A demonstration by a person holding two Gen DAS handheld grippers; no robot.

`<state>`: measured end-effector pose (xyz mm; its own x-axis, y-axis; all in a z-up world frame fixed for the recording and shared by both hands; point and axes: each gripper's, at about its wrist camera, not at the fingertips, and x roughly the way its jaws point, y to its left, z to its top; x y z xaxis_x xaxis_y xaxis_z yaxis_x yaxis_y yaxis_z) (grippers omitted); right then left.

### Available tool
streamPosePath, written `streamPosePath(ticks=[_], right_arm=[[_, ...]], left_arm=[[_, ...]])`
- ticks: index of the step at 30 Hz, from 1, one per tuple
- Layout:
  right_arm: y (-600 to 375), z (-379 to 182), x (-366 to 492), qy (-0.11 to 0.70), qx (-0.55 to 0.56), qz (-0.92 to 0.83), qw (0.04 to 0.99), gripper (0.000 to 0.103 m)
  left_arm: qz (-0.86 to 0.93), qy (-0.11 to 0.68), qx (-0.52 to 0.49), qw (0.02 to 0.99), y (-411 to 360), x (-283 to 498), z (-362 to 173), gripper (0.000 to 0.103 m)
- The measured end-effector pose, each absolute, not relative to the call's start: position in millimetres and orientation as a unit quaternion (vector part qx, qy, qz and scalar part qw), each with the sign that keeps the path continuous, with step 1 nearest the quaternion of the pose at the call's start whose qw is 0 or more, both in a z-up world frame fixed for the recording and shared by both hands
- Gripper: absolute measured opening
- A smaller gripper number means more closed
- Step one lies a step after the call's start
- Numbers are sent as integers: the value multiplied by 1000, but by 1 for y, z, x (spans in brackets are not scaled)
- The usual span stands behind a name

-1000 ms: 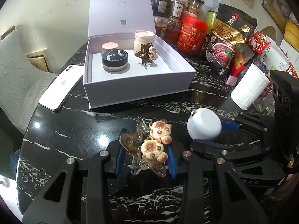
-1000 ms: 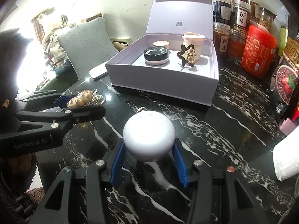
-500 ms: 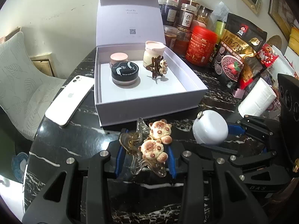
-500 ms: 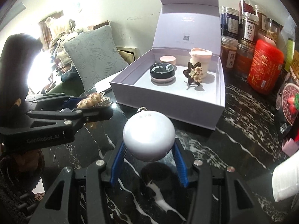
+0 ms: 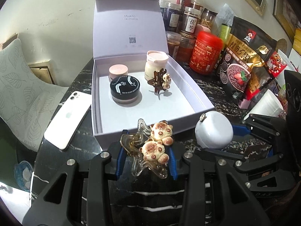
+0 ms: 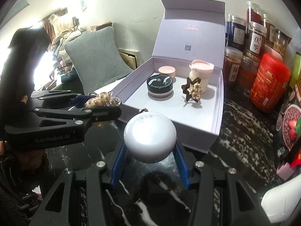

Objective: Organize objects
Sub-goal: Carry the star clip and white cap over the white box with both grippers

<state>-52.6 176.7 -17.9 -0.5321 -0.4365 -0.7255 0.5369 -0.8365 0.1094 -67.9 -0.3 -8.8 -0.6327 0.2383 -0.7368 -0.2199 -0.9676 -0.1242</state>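
Note:
My left gripper (image 5: 145, 161) is shut on a clear amber hair claw with two bear figures (image 5: 150, 148), held above the black marble table just before the open lilac gift box (image 5: 197, 94). My right gripper (image 6: 149, 158) is shut on a white round case (image 6: 150, 137), also raised near the box's front wall (image 6: 188, 133). Inside the box stand a black-lidded jar (image 5: 125, 90), a pink-lidded jar (image 5: 118, 71), a cream bottle (image 5: 155, 65) and a dark star hair claw (image 5: 160, 81). The left gripper and its claw (image 6: 99, 98) show at the left of the right wrist view.
A white phone (image 5: 68, 116) lies left of the box. Jars (image 5: 190, 24), a red canister (image 5: 205, 53) and snack bags (image 5: 246, 56) crowd the back right. A white paper roll (image 5: 267, 103) lies at the right. A grey leaf cushion (image 6: 94, 60) sits beyond the table.
Both grippers have risen and moved toward the box with their objects; the box now looks nearer and is seen more from above.

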Motion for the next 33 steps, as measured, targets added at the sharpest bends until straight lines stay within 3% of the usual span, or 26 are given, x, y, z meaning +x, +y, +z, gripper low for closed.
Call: streamPosePath(ticks=[33], right_arm=[[181,6,-126,73,368,-893,246,51]], left_arm=[[906,21,-406,120,11,-163,-1,36]])
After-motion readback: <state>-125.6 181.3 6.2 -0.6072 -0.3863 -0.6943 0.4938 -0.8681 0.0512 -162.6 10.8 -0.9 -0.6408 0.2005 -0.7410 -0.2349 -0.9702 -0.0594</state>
